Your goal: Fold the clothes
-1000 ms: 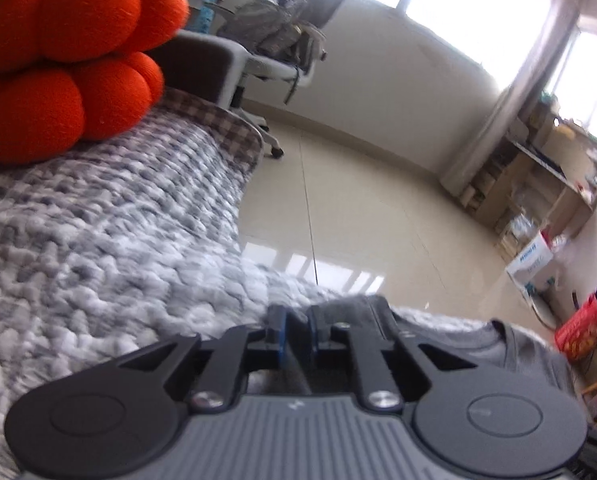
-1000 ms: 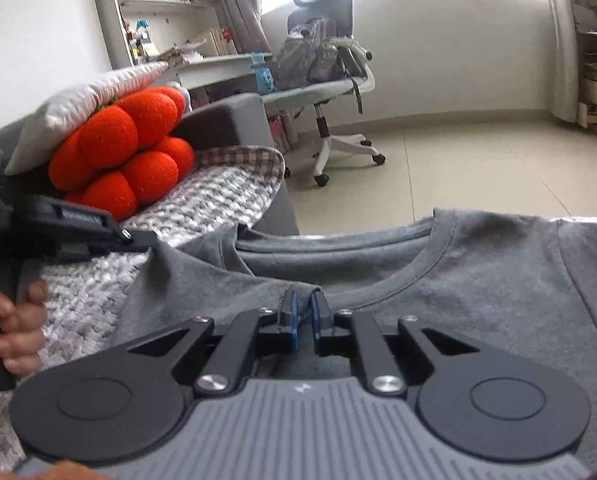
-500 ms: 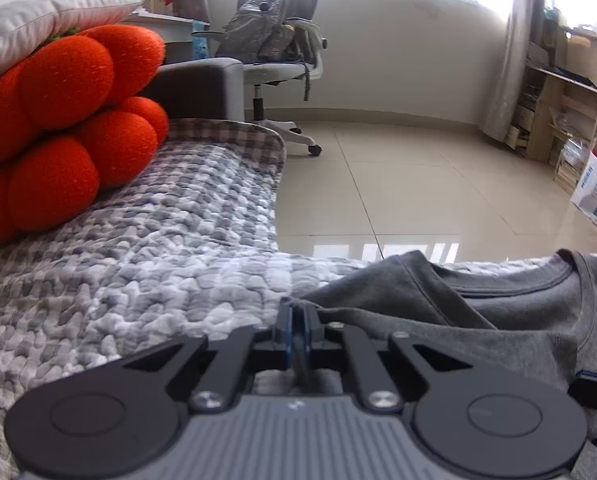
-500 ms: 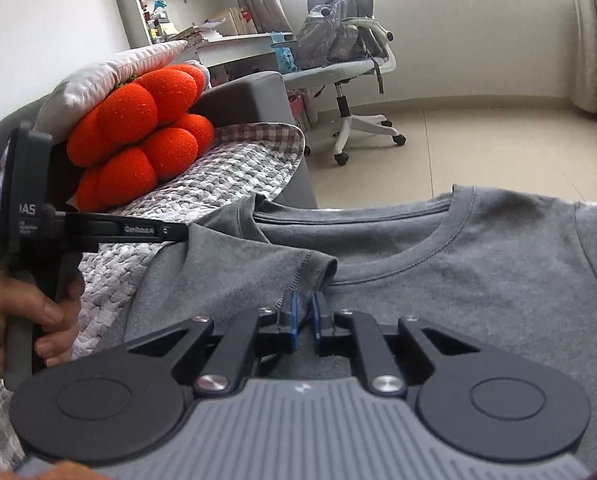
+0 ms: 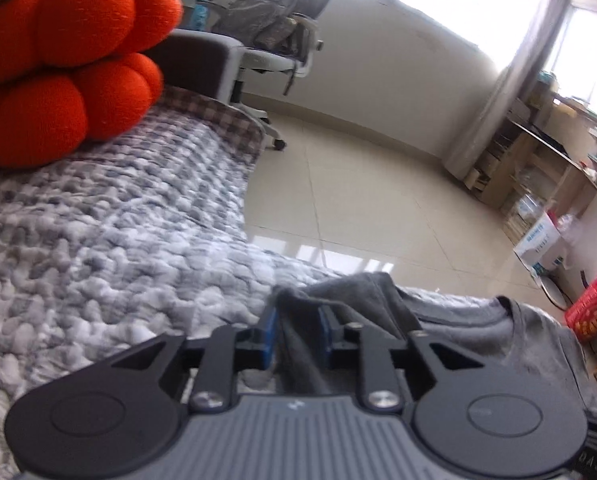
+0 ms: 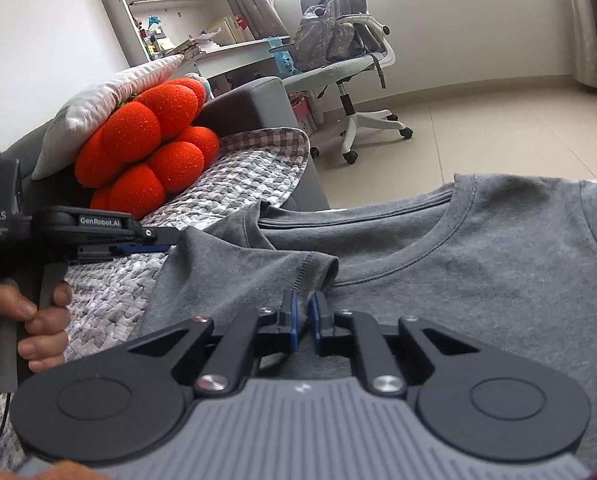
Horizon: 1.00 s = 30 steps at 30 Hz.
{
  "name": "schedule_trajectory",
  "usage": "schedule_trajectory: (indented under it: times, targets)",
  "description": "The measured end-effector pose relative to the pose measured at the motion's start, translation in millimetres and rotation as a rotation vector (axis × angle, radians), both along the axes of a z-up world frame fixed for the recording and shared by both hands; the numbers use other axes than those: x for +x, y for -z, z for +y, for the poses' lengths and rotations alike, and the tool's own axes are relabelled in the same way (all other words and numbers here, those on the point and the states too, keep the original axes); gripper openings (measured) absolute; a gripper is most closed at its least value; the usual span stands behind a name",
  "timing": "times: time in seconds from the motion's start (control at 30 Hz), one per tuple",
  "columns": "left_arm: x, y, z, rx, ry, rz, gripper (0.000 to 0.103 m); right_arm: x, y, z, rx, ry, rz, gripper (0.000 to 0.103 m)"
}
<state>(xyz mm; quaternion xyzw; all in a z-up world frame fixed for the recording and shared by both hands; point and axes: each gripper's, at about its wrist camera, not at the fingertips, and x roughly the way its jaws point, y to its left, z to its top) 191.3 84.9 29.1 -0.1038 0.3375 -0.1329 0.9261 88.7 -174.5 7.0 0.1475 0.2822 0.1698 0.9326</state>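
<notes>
A: Two views. Left wrist first?

B: The left gripper [image 5: 296, 330] has its blue pads spread, with a fold of the grey T-shirt [image 5: 494, 344] standing loose between them, not squeezed. The shirt lies on the knitted sofa throw [image 5: 110, 248], near its front edge; beyond that edge is open tiled floor [image 5: 378, 200].

A: And the right wrist?

B: The right gripper [image 6: 303, 314] has its pads close together with a narrow gap; I cannot tell if they pinch the sleeve [image 6: 258, 264], which is turned in over the chest just below the collar [image 6: 450, 232]. One sleeve folded, I'd judge; the other side and body remain. The orange cushion [image 6: 146, 152] sits well apart, so there's room leftward.
</notes>
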Motion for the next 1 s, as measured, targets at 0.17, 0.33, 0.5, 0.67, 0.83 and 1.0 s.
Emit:
schedule_trajectory:
  times: [0.17,0.33,0.5,0.67,0.83,1.0]
  targets:
    - [1,13,-21,0.112,0.002,-0.005,0.011,-1,0,0,-0.001,-0.013,-0.001,0.014]
    - [-5,11,-31,0.205,-0.013,-0.055,0.006,-3,-1,2,-0.009,-0.020,-0.019,0.014]
    - [-9,-3,-20,0.174,-0.057,-0.094,0.005,-6,-3,2,-0.016,-0.005,-0.057,0.014]
    - [-7,1,-17,0.166,-0.079,-0.084,0.005,-9,-4,1,-0.022,-0.010,-0.076,0.014]
    - [-5,10,-30,0.234,-0.070,-0.071,0.007,-3,-1,0,-0.018,-0.006,-0.042,0.014]
    - [-9,-5,-21,0.164,-0.073,-0.067,0.015,0,1,-3,-0.006,-0.009,-0.003,0.014]
